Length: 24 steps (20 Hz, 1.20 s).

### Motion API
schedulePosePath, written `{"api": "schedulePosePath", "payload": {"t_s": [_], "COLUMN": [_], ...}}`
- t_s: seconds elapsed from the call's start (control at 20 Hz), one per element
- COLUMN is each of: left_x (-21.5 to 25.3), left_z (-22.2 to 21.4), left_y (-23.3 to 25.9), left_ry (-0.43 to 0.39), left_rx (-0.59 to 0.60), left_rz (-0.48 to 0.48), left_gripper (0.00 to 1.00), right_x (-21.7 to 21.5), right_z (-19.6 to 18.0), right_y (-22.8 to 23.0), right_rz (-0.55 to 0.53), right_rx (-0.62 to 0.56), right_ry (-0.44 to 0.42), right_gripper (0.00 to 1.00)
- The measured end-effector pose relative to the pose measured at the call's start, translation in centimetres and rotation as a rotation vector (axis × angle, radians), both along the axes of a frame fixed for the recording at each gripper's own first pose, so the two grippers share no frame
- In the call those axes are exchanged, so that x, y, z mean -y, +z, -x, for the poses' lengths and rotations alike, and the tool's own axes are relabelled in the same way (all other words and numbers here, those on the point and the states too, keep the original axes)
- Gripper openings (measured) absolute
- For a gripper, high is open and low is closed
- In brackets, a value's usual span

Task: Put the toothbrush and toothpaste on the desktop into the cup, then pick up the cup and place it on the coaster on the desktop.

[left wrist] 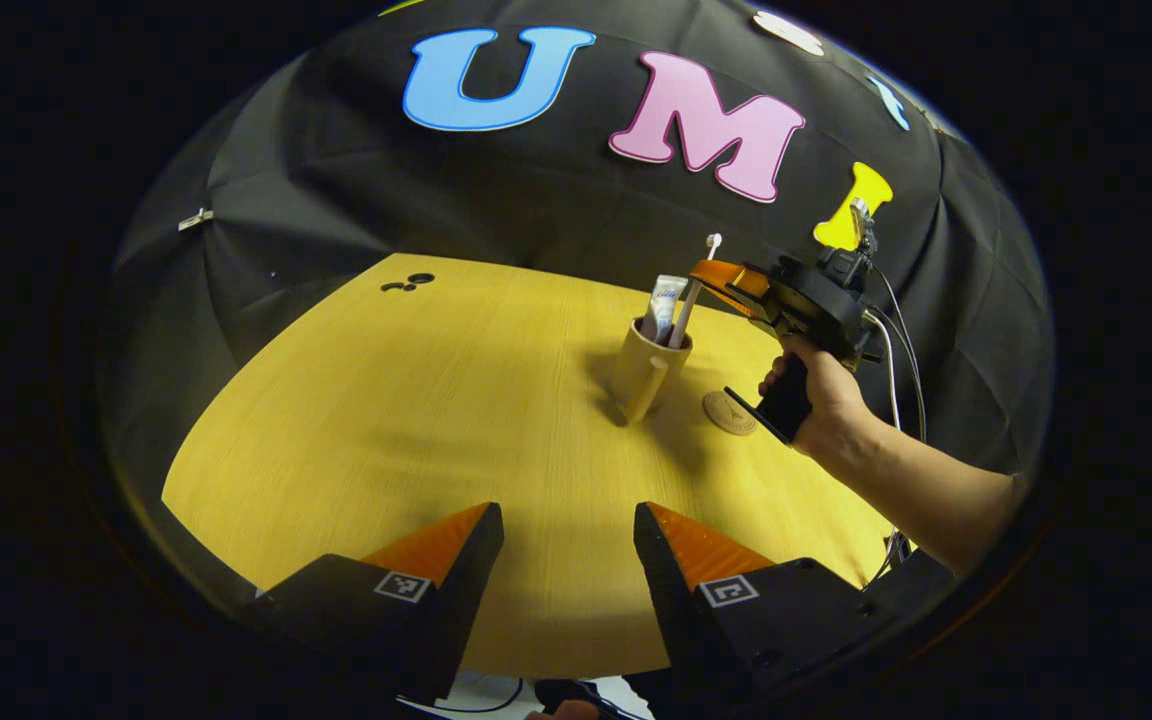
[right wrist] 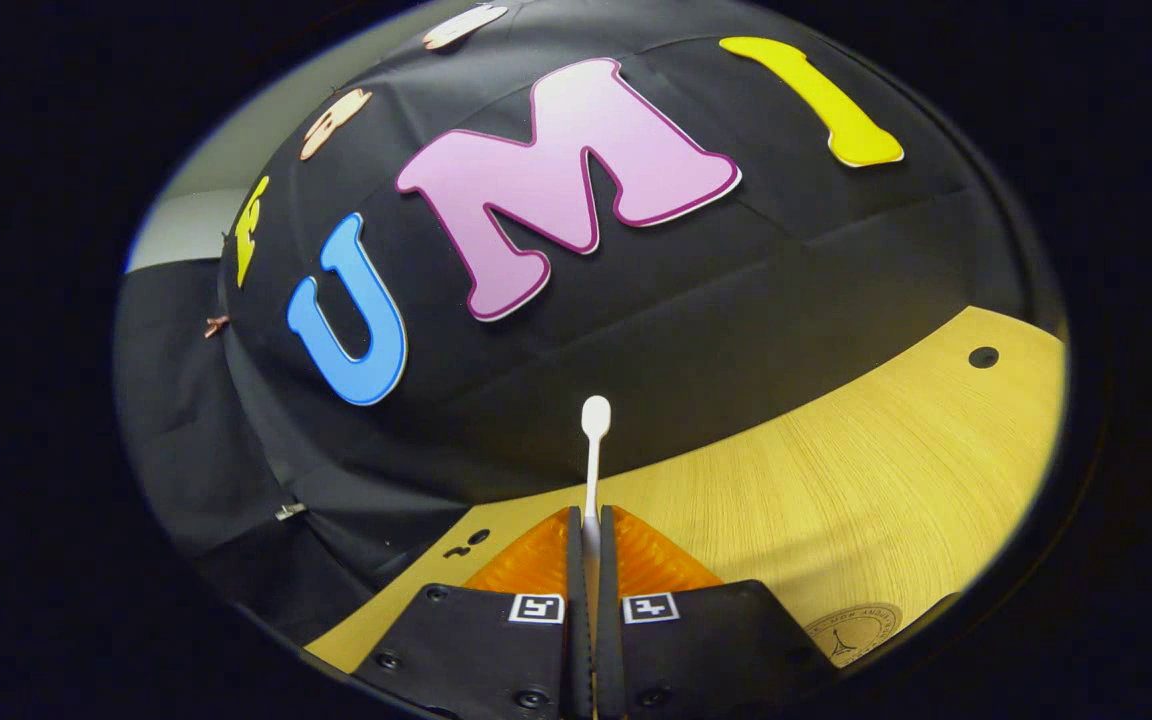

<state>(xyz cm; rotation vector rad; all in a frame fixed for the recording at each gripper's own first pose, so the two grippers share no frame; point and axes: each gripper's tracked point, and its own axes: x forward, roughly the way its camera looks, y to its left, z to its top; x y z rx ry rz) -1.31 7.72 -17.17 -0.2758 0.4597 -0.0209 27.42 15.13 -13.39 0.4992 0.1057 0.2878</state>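
- The wooden desktop (left wrist: 416,400) carries everything; its near edge is cut off behind the left gripper (left wrist: 568,545), which hangs low over bare wood well in front of the cup, its jaws wide apart and holding nothing.
- A person's hand (left wrist: 821,400) grips the right gripper (left wrist: 726,280) by its handle, just right of the cup and above its rim, the forearm running off toward the lower right.
- The cup (left wrist: 648,370) stands upright on the desktop; the toothpaste (left wrist: 664,305) stands in it, base hidden by the wall.
- The coaster (left wrist: 731,412) lies bare, just right of the cup; in the right gripper view its edge is cut off.
- The toothbrush (right wrist: 593,470) is pinched between the closed jaws, head up, lower end inside the cup.
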Motion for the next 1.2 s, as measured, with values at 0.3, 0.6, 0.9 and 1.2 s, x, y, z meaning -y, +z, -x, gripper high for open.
{"api": "schedulePosePath", "payload": {"t_s": [0.3,0.6,0.9,1.2], "left_x": [0.0,0.9,3.4,5.6], "left_z": [0.0,-0.8,-2.5,-7.3], "left_y": [-0.5,0.4,1.1,0.8], "left_ry": [0.041,0.05,0.009,-0.079], "left_rx": [-0.015,0.004,-0.003,-0.101], "left_rz": [0.028,0.006,-0.01,-0.083], "left_gripper": [0.82,0.82,0.82,0.82], "right_x": [0.2,0.1,0.7,3.0], "right_z": [1.7,4.3,8.0,14.1], "right_y": [-1.8,-2.4,-3.8,-5.4], "right_rz": [0.058,0.101,0.087,0.119], "right_rx": [-0.036,-0.076,-0.178,-0.293], "right_ry": [0.0,0.067,0.116,0.178], "right_gripper": [0.11,0.12,0.3,0.46]}}
